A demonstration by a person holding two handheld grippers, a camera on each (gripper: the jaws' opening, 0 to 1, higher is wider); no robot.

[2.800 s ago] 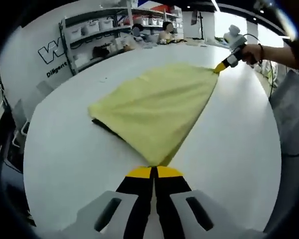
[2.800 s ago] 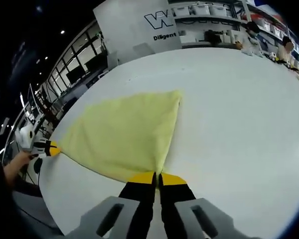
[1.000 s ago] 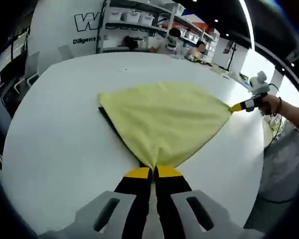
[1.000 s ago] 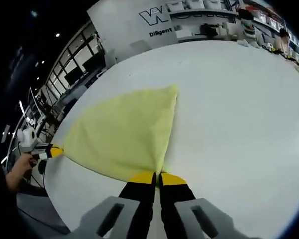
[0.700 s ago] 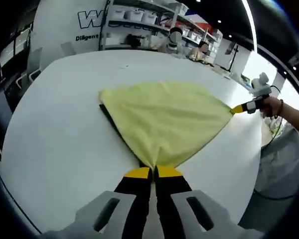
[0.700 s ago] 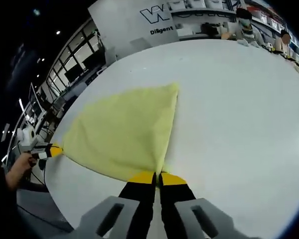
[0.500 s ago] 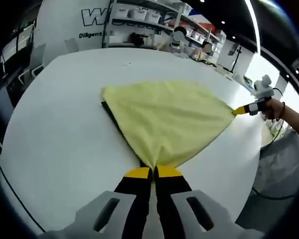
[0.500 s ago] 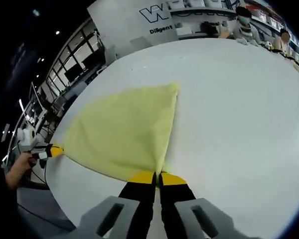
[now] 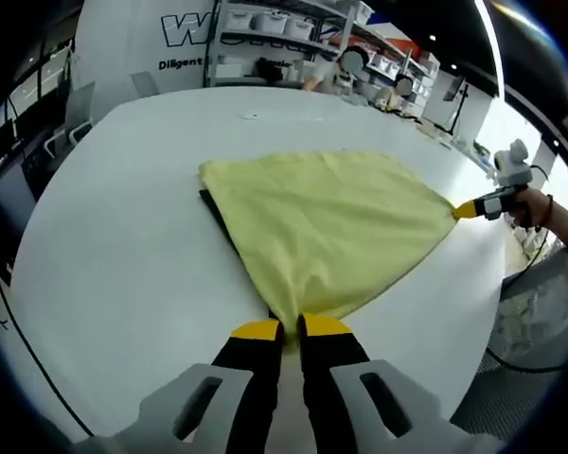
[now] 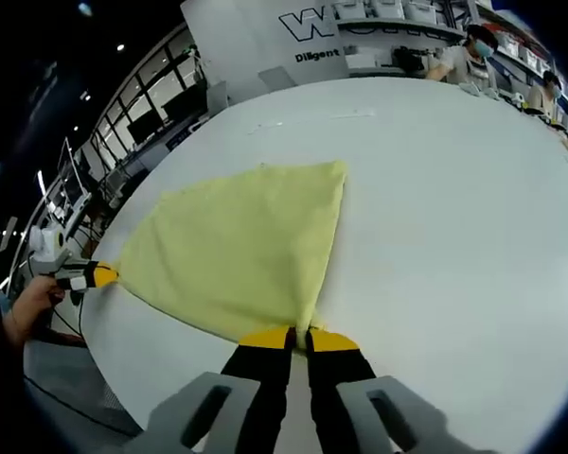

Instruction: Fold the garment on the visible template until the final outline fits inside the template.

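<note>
Pinching yellow garment (image 9: 327,222) corners: left tongs (image 9: 290,329), right tongs (image 10: 298,338); cloth flat on white table (image 9: 123,255).

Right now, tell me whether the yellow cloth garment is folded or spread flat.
Folded. The yellow cloth garment lies doubled over on the white table; a dark edge peeks from under one side. Both grippers hold its corners.

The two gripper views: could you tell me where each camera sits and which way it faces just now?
Left gripper view: rides the left gripper, looking across the white table along the yellow garment, with a dark edge under it; the right gripper and a hand show opposite.
Right gripper view: rides the right gripper, facing back over the garment to the left gripper.
Shared: garment, table, both grippers.
</note>
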